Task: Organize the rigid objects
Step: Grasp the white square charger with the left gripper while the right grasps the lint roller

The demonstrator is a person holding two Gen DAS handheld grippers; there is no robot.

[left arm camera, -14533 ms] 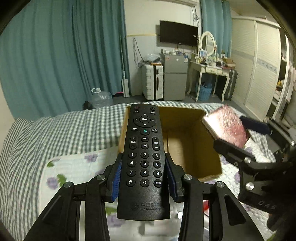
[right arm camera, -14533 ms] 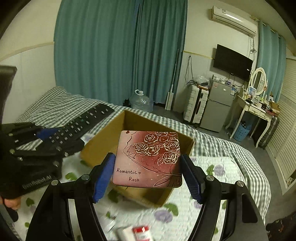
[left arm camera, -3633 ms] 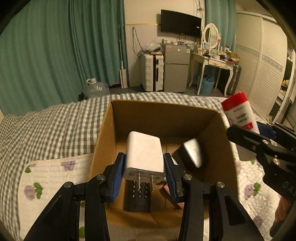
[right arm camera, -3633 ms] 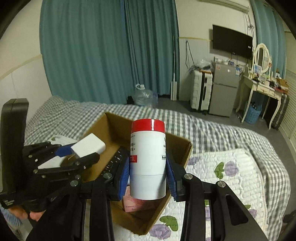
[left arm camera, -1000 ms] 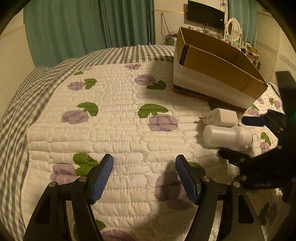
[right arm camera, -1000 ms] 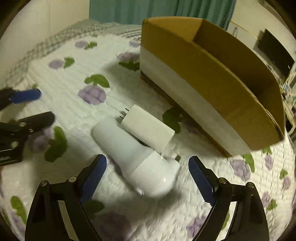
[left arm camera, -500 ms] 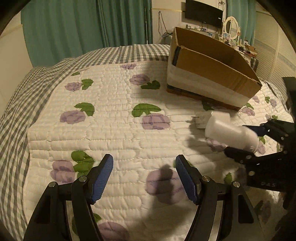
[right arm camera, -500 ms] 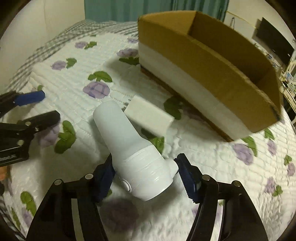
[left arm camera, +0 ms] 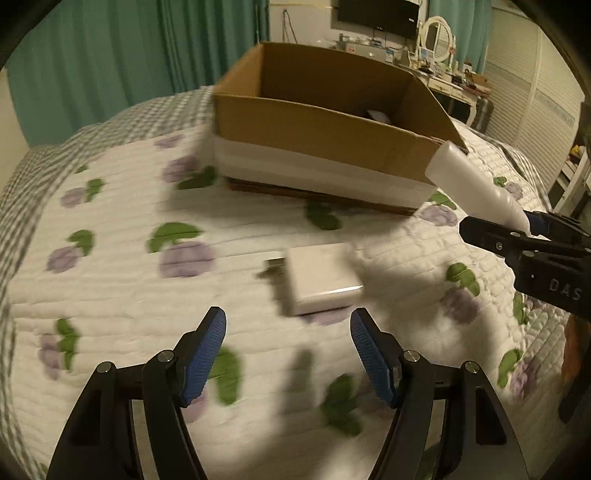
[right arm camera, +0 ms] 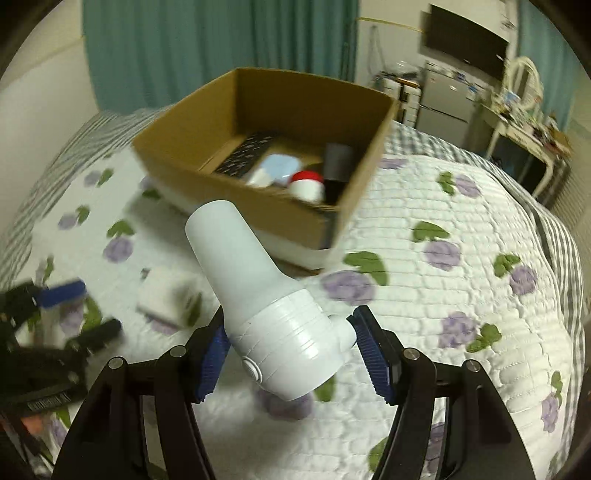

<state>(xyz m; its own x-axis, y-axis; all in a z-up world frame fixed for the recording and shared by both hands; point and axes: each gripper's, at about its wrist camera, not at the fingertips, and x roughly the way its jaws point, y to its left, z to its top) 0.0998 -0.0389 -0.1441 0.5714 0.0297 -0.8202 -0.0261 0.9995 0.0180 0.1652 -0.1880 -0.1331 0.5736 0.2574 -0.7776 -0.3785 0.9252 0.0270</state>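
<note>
Gripping a white flashlight-shaped device [right arm camera: 273, 310] by its wide ribbed end, the right gripper [right arm camera: 286, 349] has its blue pads [right arm camera: 371, 354] closed against both sides of it, and the narrower barrel tilts up and to the left, clear of the quilt. From the left wrist view the same device [left arm camera: 476, 188] pokes up out of the right gripper [left arm camera: 517, 232] at the right edge, its tip overlapping the near corner of the cardboard box [left arm camera: 321, 136].

Just ahead of the left gripper [left arm camera: 288, 354] a white charger plug [left arm camera: 321, 277] lies flat on the quilt, its prongs pointing left, blurred by motion. The left gripper is wide open and holds nothing; its blue pads [left arm camera: 205, 354] stand well apart, short of the charger. In the right wrist view the charger [right arm camera: 168, 297] sits between the device and the left gripper [right arm camera: 70, 310].

Beyond both, the cardboard box [right arm camera: 207, 177] rests on the bed. Inside it, the right wrist view shows a black remote [right arm camera: 245, 155], a pale blue-white item [right arm camera: 273, 170], a red-capped white bottle [right arm camera: 306, 184] and a dark upright object [right arm camera: 338, 166], all blurred.

The white quilt [left arm camera: 110, 280] with purple flowers and green leaves covers the bed, over a grey checked sheet [right arm camera: 565, 236]. Teal curtains [left arm camera: 110, 55] hang behind, with a wall-mounted television [right arm camera: 465, 40] and a dressing table with an oval mirror [left arm camera: 437, 35] further back.
</note>
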